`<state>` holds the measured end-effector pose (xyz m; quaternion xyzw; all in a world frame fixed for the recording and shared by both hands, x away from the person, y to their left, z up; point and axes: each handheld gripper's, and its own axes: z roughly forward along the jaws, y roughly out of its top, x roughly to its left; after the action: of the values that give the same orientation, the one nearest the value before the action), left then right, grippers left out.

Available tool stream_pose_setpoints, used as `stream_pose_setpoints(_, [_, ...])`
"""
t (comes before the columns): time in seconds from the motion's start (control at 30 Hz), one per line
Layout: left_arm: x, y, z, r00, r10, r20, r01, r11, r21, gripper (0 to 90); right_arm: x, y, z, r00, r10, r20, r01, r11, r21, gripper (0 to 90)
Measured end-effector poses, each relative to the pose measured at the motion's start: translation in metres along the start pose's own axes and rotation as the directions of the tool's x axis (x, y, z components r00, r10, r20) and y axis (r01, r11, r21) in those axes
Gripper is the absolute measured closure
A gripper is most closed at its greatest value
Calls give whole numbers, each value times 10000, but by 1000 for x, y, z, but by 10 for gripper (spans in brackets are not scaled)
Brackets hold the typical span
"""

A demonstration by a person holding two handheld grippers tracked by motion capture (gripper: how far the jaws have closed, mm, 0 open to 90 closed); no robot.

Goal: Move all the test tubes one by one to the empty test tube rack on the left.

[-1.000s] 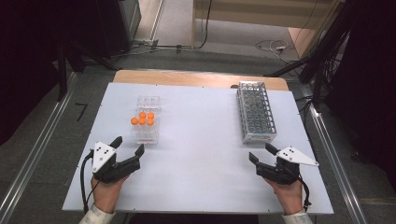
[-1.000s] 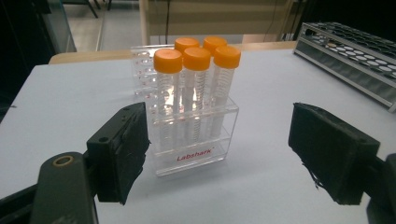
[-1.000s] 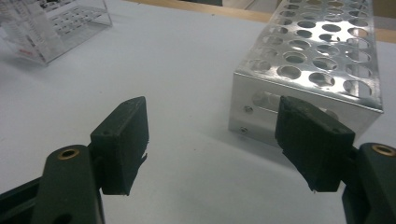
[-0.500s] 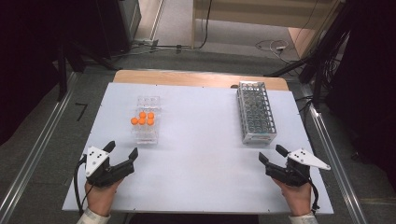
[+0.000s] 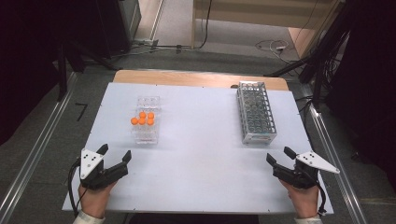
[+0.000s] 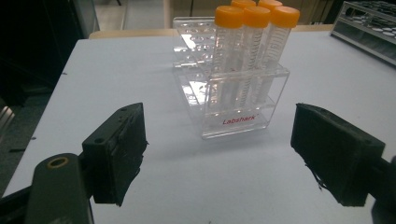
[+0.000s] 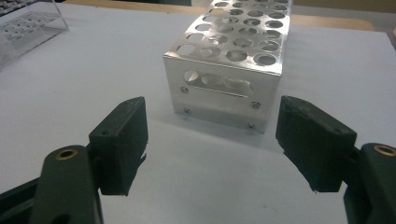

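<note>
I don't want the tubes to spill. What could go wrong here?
The orange-capped tubes stand tall in a light clear rack, so a bump from the open left tool could tip it. They are packed close, so grabbing one may knock its neighbours. The metal rack sits far across the table.

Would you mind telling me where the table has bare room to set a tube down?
Widest: between clear rack and metal rack. Also the near strip between left gripper and right gripper. Tightest: beyond the racks, toward the table's far edge.
</note>
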<state>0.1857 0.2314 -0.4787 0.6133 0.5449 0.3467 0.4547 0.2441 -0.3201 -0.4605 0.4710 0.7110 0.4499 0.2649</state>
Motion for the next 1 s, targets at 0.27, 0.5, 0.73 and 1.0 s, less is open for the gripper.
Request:
stream_pose_setpoints(0.27, [8,-3,-3,9998,-55,-213,56,10000,49,183,-13,-4,-5,9985,225,501,-227,9997,26,234])
stream_pose_setpoints(0.5, [16,-6,-5,9991,-175,-393,180,9998,124,183,-27,-11,-6,9931,280,1137,-305,9993,197,230])
stream_pose_setpoints(0.73, [21,-10,-4,9986,-139,-513,156,9993,337,182,-40,-16,-6,9863,520,1564,-581,9977,346,223])
stream_pose_setpoints(1.0, [28,-12,0,9966,-261,-779,293,9988,400,182,-46,-19,-6,9791,664,1923,-764,9960,454,219])
